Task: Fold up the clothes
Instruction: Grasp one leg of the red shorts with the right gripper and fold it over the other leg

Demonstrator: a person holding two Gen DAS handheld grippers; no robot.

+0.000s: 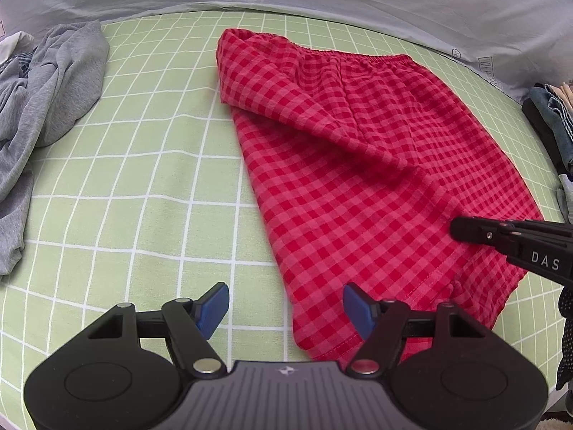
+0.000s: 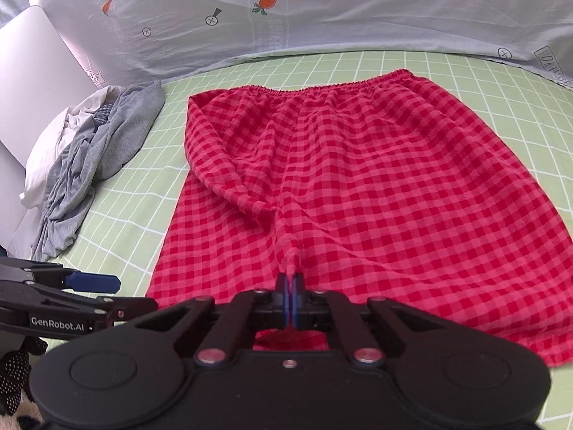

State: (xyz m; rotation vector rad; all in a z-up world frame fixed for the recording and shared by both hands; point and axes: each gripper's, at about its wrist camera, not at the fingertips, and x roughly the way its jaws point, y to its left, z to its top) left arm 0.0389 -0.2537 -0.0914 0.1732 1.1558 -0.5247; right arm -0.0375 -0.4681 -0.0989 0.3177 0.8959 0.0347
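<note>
Red checked shorts (image 2: pixel 358 179) lie spread on the green grid sheet (image 2: pixel 143 222), waistband at the far side; they also show in the left wrist view (image 1: pixel 358 165). My right gripper (image 2: pixel 290 286) is shut on the shorts' near hem at the crotch seam, bunching the cloth there. It shows from the side in the left wrist view (image 1: pixel 456 228). My left gripper (image 1: pixel 285 304) is open and empty, just above the sheet at the near left corner of the shorts' hem. Its blue pad (image 2: pixel 95 283) shows at the left of the right wrist view.
A crumpled grey garment (image 1: pixel 46 107) lies at the left, over white cloth (image 2: pixel 61 132). A stack of folded clothes (image 1: pixel 551 122) sits at the right edge. A pale blue printed sheet (image 2: pixel 322 10) rises behind the bed. Green sheet lies between the grey pile and the shorts.
</note>
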